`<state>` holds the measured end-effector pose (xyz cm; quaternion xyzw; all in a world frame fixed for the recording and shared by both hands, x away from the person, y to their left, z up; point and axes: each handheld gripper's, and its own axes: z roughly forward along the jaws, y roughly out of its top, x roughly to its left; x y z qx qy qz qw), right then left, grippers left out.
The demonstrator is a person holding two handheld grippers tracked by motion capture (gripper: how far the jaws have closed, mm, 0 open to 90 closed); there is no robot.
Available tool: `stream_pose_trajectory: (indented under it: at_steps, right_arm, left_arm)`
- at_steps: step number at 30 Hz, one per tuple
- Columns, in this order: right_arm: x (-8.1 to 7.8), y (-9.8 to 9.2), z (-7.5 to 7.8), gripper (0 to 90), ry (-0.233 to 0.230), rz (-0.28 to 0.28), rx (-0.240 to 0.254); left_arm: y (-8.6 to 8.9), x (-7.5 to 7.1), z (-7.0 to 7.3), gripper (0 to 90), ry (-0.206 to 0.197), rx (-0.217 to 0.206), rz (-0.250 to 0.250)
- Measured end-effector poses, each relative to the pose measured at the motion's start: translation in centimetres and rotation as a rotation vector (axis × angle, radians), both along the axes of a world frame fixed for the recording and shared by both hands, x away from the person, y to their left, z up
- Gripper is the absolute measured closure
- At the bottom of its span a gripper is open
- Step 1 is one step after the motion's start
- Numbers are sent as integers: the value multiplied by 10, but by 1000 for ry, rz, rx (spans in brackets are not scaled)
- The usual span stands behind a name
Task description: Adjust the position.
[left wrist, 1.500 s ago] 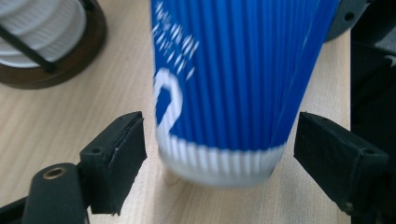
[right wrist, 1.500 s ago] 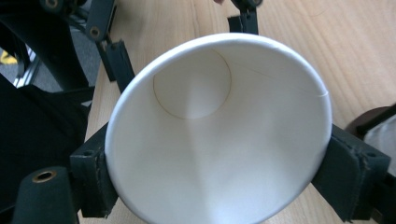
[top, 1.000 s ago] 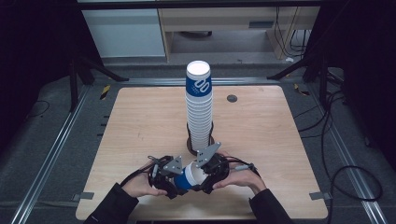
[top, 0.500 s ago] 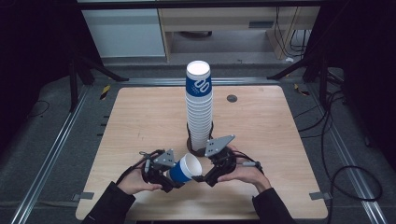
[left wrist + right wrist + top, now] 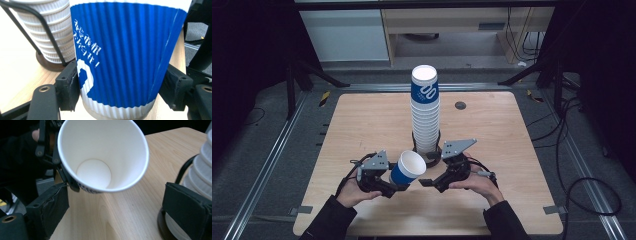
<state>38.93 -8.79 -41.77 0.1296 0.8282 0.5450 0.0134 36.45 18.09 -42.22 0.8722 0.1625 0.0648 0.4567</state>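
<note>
A blue ribbed paper cup [image 5: 408, 168] with a white inside is held above the table's front, tilted with its mouth up and to the right. My left gripper [image 5: 396, 184] is shut on its lower body; in the left gripper view the pads press both sides of the cup [image 5: 125, 57]. My right gripper [image 5: 428, 181] stands open just right of the cup, nothing between its pads. In the right gripper view the cup's open mouth [image 5: 100, 157] faces that gripper [image 5: 117, 207]. A tall stack of the same cups [image 5: 425, 110] stands in a black wire holder [image 5: 428, 154] behind both grippers.
The wooden table [image 5: 362, 120] has a small dark round grommet [image 5: 460, 105] at the back right. Metal rails and cables run along both sides on the floor. The stack [image 5: 203, 177] is close to my right gripper's right pad.
Both grippers were together at the cup by the stack's base. My left gripper has carried the cup left and forward; my right gripper has let go and drawn off to the right.
</note>
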Motion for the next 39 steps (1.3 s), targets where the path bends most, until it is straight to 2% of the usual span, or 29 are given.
stream_pose_trajectory:
  at_steps: [7,10,16,27,33,35,39]
  right_arm:
    - [-1,7,-3,70,53,37,62]
    - [-1,9,-4,71,52,37,53]
    - [-2,15,-8,97,72,58,66]
    - [-3,20,-11,183,101,91,86]
    - [-4,19,-11,196,89,90,86]
    - [-4,18,-9,198,83,84,93]
    - [-2,7,-2,197,59,50,105]
  left_arm:
    - [-9,-5,-1,272,-6,-4,-23]
    - [-13,-6,-3,272,-9,-3,-25]
    - [-17,-8,-4,272,-4,3,-32]
    - [-21,-9,-6,272,-1,10,-44]
    - [-20,-8,-6,261,7,5,-42]
    - [-20,-8,-7,218,8,12,-37]
    - [-14,-4,-10,193,24,35,-27]
